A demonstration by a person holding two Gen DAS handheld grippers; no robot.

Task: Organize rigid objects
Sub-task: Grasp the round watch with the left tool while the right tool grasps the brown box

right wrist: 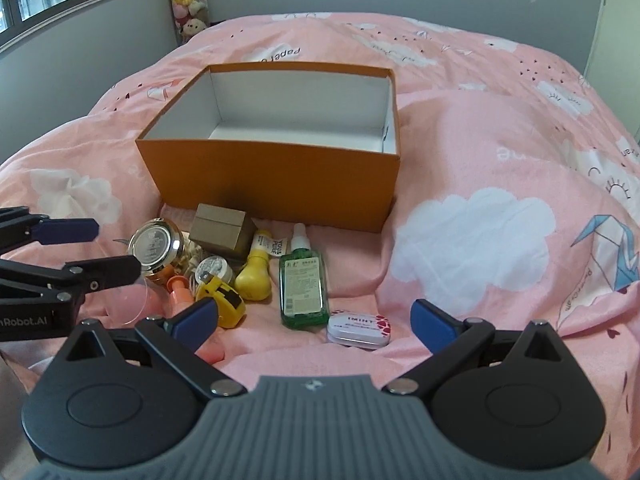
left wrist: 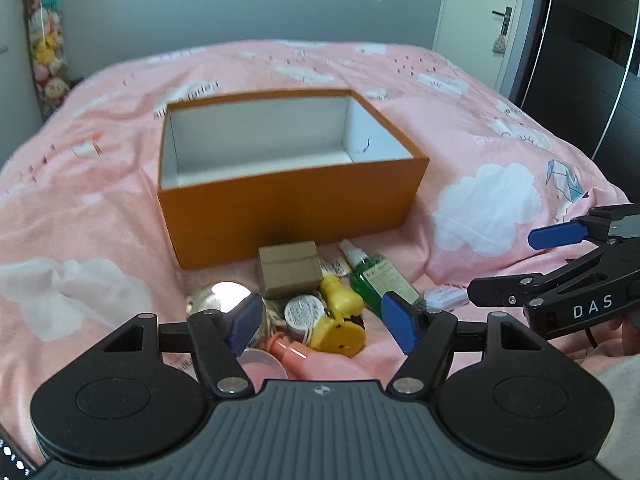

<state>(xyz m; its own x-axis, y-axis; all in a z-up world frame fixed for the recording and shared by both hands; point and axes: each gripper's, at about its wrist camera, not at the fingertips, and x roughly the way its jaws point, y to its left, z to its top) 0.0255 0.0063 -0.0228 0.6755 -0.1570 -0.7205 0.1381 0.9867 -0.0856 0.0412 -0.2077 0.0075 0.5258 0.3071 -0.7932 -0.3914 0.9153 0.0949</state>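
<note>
An open orange cardboard box with a white interior (right wrist: pixel 276 172) stood on a pink bedcover printed with white clouds (right wrist: pixel 500 152); no object showed inside it. The task items lay in a cluster on the cover just in front of the box's near wall: a small brown cardboard cube (right wrist: pixel 222 232), a round silver-lidded metal tin (right wrist: pixel 154 245), a small clear jar with a printed lid (right wrist: pixel 212 270), a yellow bulb-shaped plastic bottle (right wrist: pixel 253 276), a yellow toy with black markings (right wrist: pixel 222 302), a coral-pink pump bottle (right wrist: pixel 178 292), a flat green liquid bottle with a white spray cap (right wrist: pixel 304 284), and a white rectangular mint tin with red marks (right wrist: pixel 358 328).

The left gripper (left wrist: pixel 324 322) hovered above the cluster with its blue-padded jaws spread; no pad pressed on any item. The right gripper (right wrist: pixel 314 322) hovered near the green bottle and mint tin, jaws spread wide and holding nothing.
</note>
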